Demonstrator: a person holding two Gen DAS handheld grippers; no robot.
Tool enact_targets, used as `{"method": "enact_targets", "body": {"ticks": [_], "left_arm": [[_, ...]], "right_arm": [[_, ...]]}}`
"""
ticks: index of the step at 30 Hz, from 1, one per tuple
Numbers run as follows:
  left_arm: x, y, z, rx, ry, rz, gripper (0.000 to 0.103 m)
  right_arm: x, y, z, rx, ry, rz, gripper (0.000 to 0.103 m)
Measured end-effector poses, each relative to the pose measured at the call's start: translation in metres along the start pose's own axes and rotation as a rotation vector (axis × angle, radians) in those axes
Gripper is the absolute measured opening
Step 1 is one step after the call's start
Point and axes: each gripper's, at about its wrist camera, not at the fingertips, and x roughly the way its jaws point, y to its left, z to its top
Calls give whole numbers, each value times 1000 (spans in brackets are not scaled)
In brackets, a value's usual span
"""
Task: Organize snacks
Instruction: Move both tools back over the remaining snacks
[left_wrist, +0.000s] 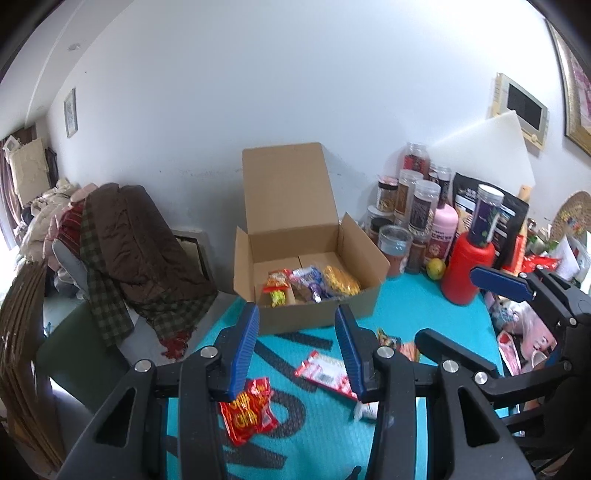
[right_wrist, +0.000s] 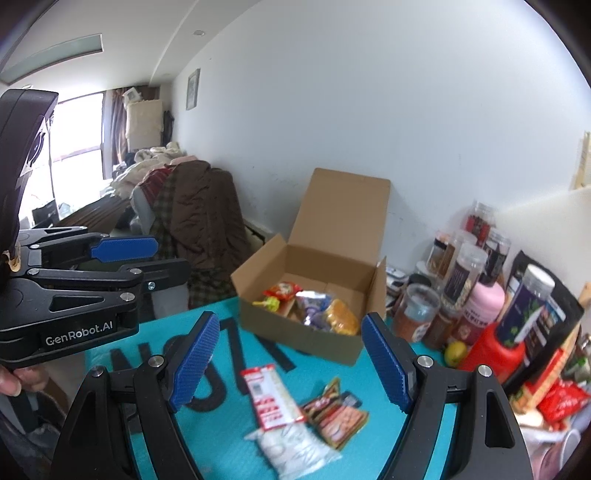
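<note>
box (left_wrist: 314, 258): I see matt brown cardboard
mat (left_wrist: 417, 314): matt teal, textured
red packet (left_wrist: 248, 410): glossy crinkled foil
finger pads (right_wrist: 195, 354): ribbed blue plastic

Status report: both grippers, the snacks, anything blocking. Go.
Left gripper and right gripper: open, empty. Box open, part-filled; red packet, white-red packet on mat. Nothing blocking.

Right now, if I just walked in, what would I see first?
Probably the open cardboard box at the back of the bright teal mat, with colourful snack packets already inside. In front of it more packets lie loose, like the red and white packet, between the blue fingers of the open right gripper. Jars crowd the right.
</note>
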Motion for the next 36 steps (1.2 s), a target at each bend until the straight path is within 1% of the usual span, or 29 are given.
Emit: {"method": "enact_targets", "body": {"ticks": [8, 19, 26, 31, 34, 36], "left_arm": [[1, -4, -36, 3, 60, -17, 42], [21, -10, -83, -47, 155, -48, 42], [42, -9, -108, -75, 221, -39, 42], [60, -2, -123, -122, 269, -21, 42], [67, 3, -126, -147, 275, -3, 42], [71, 8, -127, -161, 269, 23, 42]], "right_arm": [[-1, 10, -39, 43, 59, 33, 81], [10, 9, -95, 75, 159, 59, 81], [28, 6, -121, 87, 221, 77, 81], [50, 0, -132, 90, 269, 92, 81], [64, -3, -135, 82, 293, 100, 81], [75, -6, -134, 70, 305, 107, 81]]}}
